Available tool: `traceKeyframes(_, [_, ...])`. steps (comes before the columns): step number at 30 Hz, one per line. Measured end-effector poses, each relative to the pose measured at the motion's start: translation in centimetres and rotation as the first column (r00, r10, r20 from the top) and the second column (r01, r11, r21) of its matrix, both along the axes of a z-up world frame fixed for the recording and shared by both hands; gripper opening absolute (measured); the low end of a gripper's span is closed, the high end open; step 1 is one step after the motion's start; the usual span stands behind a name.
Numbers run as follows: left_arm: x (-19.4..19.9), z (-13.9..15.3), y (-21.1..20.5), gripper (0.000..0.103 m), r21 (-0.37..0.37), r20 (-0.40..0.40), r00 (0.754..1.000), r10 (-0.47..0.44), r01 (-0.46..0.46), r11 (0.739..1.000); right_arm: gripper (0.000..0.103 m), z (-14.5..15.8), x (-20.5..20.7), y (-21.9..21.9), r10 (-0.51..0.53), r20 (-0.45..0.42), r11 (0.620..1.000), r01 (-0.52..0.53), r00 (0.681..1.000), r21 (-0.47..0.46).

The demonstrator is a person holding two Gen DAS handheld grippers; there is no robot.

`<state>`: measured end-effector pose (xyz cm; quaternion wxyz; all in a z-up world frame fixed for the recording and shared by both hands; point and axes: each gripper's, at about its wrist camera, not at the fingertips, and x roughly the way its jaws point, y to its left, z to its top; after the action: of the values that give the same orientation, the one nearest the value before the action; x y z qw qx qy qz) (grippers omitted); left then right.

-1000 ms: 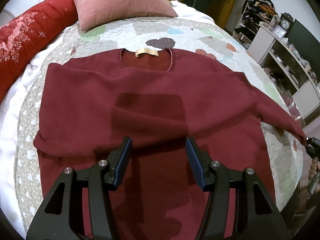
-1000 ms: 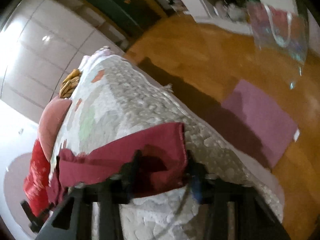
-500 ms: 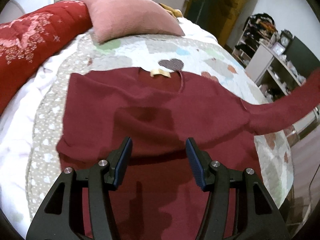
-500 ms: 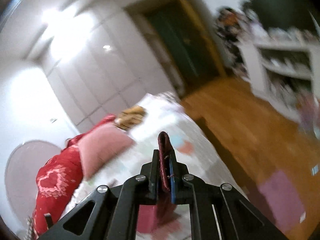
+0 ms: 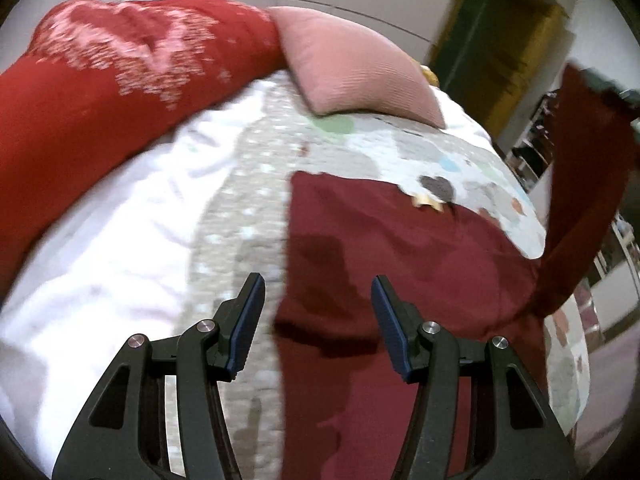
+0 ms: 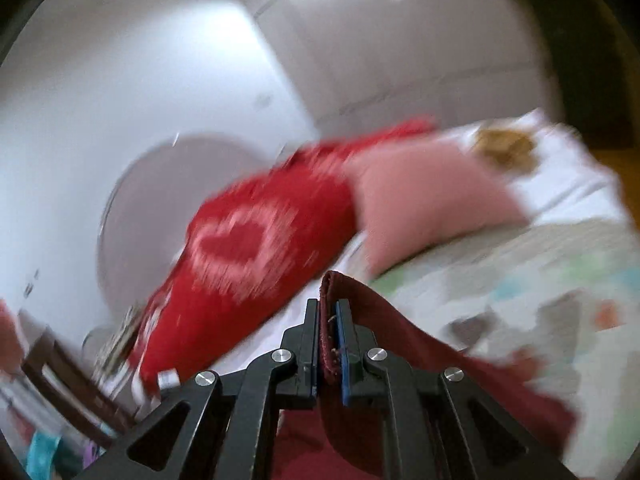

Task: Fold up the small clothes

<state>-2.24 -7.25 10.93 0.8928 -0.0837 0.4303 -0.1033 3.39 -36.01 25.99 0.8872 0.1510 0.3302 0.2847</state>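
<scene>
Across the left wrist view, the dark red sweater point(image 5: 400, 264) is lying flat on the patchwork quilt point(image 5: 400, 148) of the bed, its sleeve point(image 5: 584, 200) rising limp toward the upper right, while the left tongs point(image 5: 318, 320) are hovering released over its near edge, gripping nothing. Through the right wrist view, the right tongs point(image 6: 329, 344) are pinching the sleeve cuff point(image 6: 327, 320) clenched between blue pads, cloth draping softly away; judged light, soft and floppy, it is best taken at cuffs, hems or shoulder seams.
</scene>
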Motion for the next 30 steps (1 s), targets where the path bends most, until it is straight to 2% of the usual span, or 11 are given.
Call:
traceKeyframes(4, [0.1,-0.8,2.0,0.055,0.005,-0.021,0.999,0.039,-0.038,0.999,0.007,-9.4,2.6,8.3,0.132,-0.157,0.99,-0.137,0.979,-0.016])
traceKeyframes(7, [0.3,-1.2,2.6,0.055,-0.014,-0.032,0.998,0.047,-0.048,0.999,0.016,-16.6,4.1,11.8,0.202,-0.334,0.974,-0.224,0.921,-0.028])
traceKeyframes(8, [0.4,-1.3,2.5,0.055,-0.021,-0.032,0.999,0.042,-0.042,0.999,0.019,-17.6,4.0,11.5,0.209,-0.359,0.973,-0.231,0.91,-0.017])
traceKeyframes(11, [0.8,-1.2,2.0,0.055,-0.035,-0.022,0.999,0.026,-0.027,0.999,0.027,-16.7,2.1,7.6,0.169,-0.302,0.982,-0.186,0.938,-0.027])
traceKeyframes(13, [1.4,-1.4,1.4,0.055,-0.058,-0.027,1.0,0.013,-0.015,0.998,0.031,-15.4,0.4,3.5,0.096,-0.253,0.99,-0.118,0.963,-0.074])
traceKeyframes(16, [2.6,-2.4,0.1,0.055,-0.091,-0.074,0.997,-0.016,0.01,0.996,0.038,-14.4,-2.3,-2.9,-0.053,-0.205,0.985,0.018,0.977,-0.171])
traceKeyframes(18, [3.3,-3.4,-1.0,0.055,-0.107,-0.101,0.994,-0.03,0.019,0.994,0.038,-14.6,-4.0,-6.5,-0.152,-0.171,0.964,0.108,0.974,-0.243])
traceKeyframes(22, [4.9,-4.7,-3.2,0.055,-0.046,-0.12,0.992,-0.043,0.038,0.998,0.039,-16.6,-6.0,-12.6,-0.31,-0.181,0.911,0.237,0.933,-0.336])
traceKeyframes(25, [5.3,-5.2,-5.0,0.053,0.05,-0.107,0.992,-0.063,0.068,0.996,0.039,-17.8,-7.6,-15.1,-0.324,-0.204,0.912,0.248,0.924,-0.328])
traceKeyframes(28, [5.4,-5.1,-5.9,0.031,0.104,-0.102,0.991,-0.083,0.094,0.99,0.038,-18.4,-8.1,-14.5,-0.271,-0.19,0.929,0.205,0.944,-0.307])
traceKeyframes(30, [5.8,-4.9,-5.9,0.03,0.116,-0.099,0.991,-0.086,0.097,0.988,0.034,-18.3,-8.2,-13.7,-0.254,-0.163,0.925,0.19,0.953,-0.329])
